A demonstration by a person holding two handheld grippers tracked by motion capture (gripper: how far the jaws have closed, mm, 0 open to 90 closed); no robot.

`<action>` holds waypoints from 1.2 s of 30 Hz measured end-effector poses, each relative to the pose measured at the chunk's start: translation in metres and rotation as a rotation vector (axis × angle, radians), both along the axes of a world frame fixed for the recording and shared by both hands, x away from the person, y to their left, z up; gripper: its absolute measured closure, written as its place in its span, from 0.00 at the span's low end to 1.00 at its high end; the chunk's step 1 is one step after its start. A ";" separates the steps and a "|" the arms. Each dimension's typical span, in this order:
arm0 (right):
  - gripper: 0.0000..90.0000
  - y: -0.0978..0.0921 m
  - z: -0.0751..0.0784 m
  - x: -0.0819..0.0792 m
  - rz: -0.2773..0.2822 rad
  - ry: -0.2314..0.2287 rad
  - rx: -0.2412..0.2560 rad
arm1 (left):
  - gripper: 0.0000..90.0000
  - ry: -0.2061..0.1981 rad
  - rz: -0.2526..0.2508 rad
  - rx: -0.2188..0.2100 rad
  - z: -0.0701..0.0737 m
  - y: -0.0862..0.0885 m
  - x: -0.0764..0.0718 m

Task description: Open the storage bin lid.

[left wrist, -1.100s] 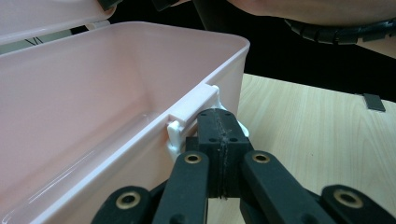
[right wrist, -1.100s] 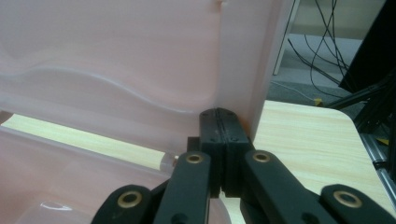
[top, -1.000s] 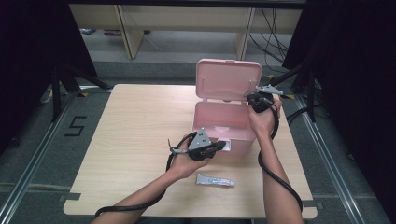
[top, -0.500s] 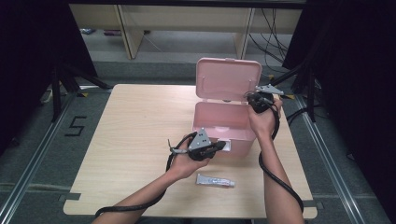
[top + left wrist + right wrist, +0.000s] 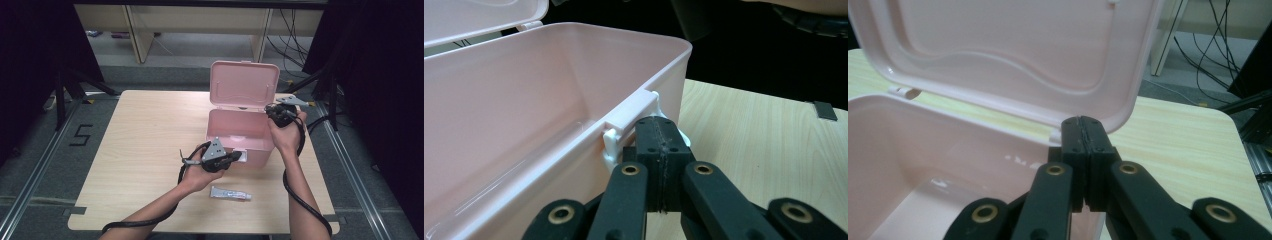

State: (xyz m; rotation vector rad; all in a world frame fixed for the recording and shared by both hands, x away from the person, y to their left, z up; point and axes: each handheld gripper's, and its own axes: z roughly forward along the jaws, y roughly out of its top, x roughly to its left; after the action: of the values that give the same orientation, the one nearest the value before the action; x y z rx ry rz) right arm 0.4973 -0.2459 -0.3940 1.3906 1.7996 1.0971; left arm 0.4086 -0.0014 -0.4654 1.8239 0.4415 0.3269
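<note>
Jaws on both my grippers were pressed fully together, pads meeting w/ no gap. Left gripper (image 5: 234, 159) sat at the front wall of the pink plastic box (image 5: 240, 131), its tip right against the white latch (image 5: 616, 142) at the rim's midpoint; I couldn't tell if anything thin was pinched between the pads, looked like none. Right gripper (image 5: 274, 111) was at the box's right rear corner, tip just under the edge of the raised lid (image 5: 244, 84), near the hinge side; touching or a hair apart, couldn't say.

Box stood on the tabletop (image 5: 145, 130) toward its right half, lid upright, inside looked bare. A small tube (image 5: 230, 193) lay on the wood just in front of it, by my left forearm.

Handling, as I judged it: thin molded plastic, light, so prob. slides or tips if pushed on one side. Walls glossy = slippery for the pads. Lid would flex, hinge tabs and latch looked like the weak bits. Best hold: lid's rim edge for swinging it, steadying the front wall below the latch, not the latch itself.
</note>
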 end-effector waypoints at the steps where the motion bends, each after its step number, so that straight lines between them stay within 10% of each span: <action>1: 1.00 0.000 0.001 -0.003 0.004 0.012 0.009 | 1.00 0.001 0.000 0.001 0.000 0.000 0.000; 23: 0.98 -0.009 -0.003 -0.070 0.120 0.012 -0.045 | 1.00 0.003 0.002 0.003 0.000 0.000 0.000; 36: 0.97 -0.012 -0.013 -0.118 0.171 0.014 0.009 | 1.00 0.006 0.003 0.001 0.000 0.000 0.000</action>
State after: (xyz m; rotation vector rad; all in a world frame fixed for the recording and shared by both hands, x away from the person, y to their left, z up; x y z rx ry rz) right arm 0.3792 -0.2582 -0.4070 1.2708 1.9548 1.1864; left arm 0.4085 -0.0014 -0.4649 1.8258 0.4483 0.3241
